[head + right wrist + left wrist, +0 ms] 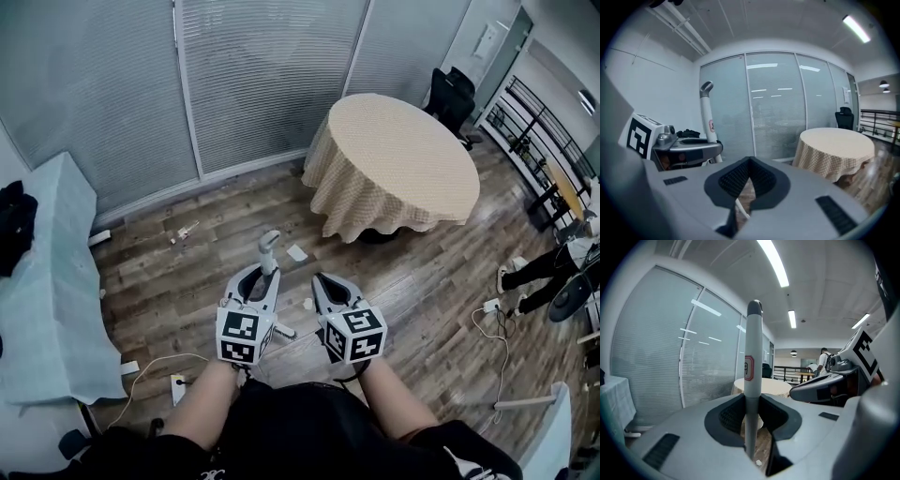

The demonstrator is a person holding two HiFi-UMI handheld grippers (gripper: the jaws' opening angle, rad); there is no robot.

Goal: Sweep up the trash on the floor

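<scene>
- A worktop [52, 281] draped in pale blue runs along the left wall, with a black bundle [14, 225] on it.
- Trash lies on the wooden floor [422, 300]: small bits [186, 230] near the blinds, a white paper scrap [296, 252] just beyond the grippers, and a smaller scrap [307, 303] between them.
- The left gripper [262, 279] pinches a grey-white pole handle [269, 246], which stands upright between its pads and bears a red-edged label.
- The right gripper [323, 279], just beside it, has its jaws pressed together on nothing.
- A round table [394, 159] under a checked cloth stands farther off, to the right.
</scene>
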